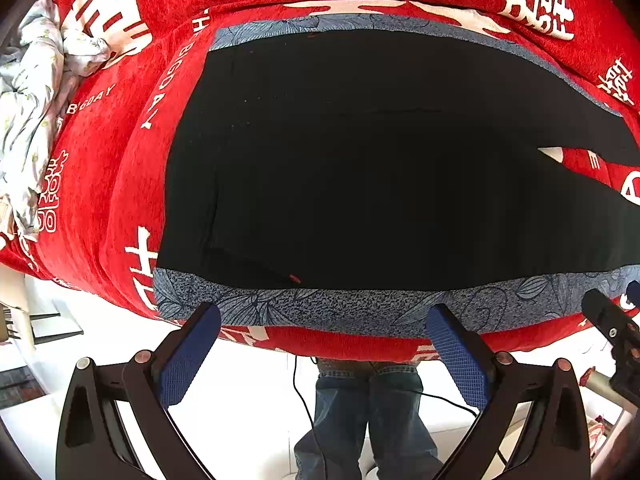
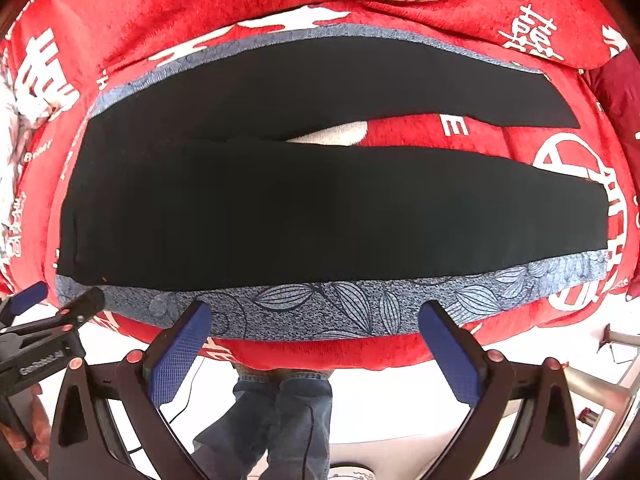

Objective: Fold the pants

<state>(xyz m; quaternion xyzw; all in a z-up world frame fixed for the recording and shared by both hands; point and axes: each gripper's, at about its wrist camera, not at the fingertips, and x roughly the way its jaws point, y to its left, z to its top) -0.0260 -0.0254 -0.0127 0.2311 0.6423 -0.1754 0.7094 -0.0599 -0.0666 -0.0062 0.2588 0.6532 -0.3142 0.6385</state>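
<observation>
While the black pants (image 2: 320,208) lie spread flat across a red bedspread (image 2: 200,12) printed with white characters, waistband to the left and the two legs running off to the right with a sliver of red showing between them, both tools hover at the near edge! Left gripper (image 1: 324,316) gapes wide, its blue pads (image 1: 456,352) empty, just short of the blue leaf-patterned side stripe (image 1: 360,306). Right gripper (image 2: 314,312) is spread just as wide, gripping nothing, over that same stripe, with the person's jeans (image 2: 280,408) below.
</observation>
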